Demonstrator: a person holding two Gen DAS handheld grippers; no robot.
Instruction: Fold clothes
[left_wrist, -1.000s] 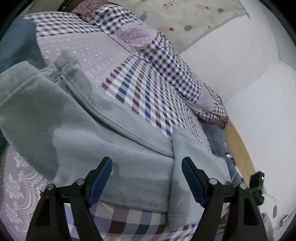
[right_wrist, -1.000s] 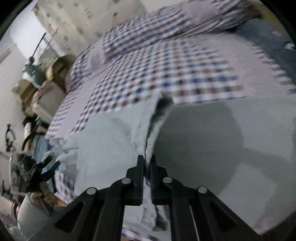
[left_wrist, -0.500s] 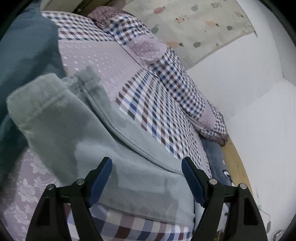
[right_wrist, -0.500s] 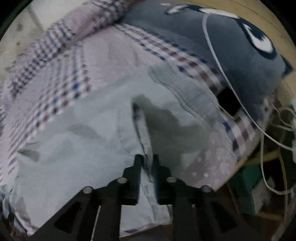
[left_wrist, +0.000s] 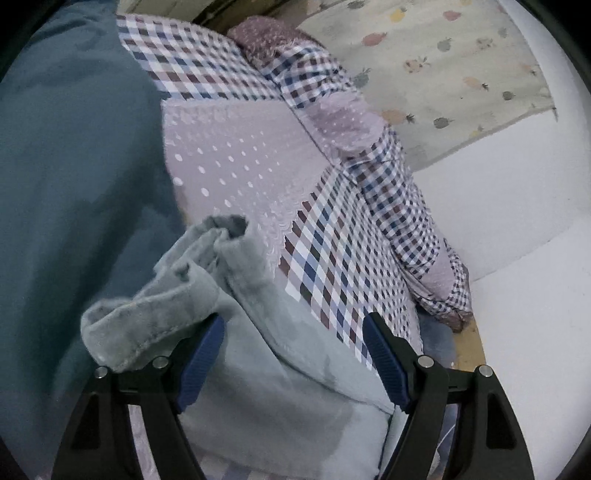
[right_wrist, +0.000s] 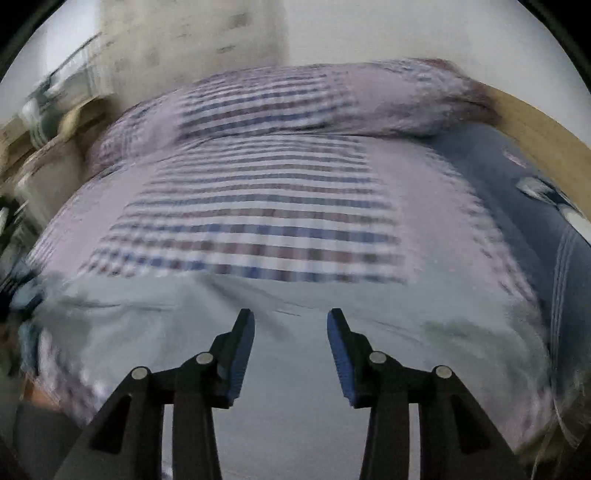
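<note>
The pale grey-green garment (left_wrist: 258, 387) lies on the near part of the checked bedspread (left_wrist: 332, 266), one edge bunched up at the left beside a dark teal cloth (left_wrist: 74, 184). The left gripper (left_wrist: 293, 363) hangs over it with jaws spread wide, gripping nothing. The right gripper (right_wrist: 290, 354) – its view is blurred – has just been opening; its jaws stand apart above the flat garment (right_wrist: 295, 424), nothing between them.

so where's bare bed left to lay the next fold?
Free: dotted lilac panel between teal fabric and pillow; checked patch beyond the grey garment. Crowded: near edge, under the garment.
</note>
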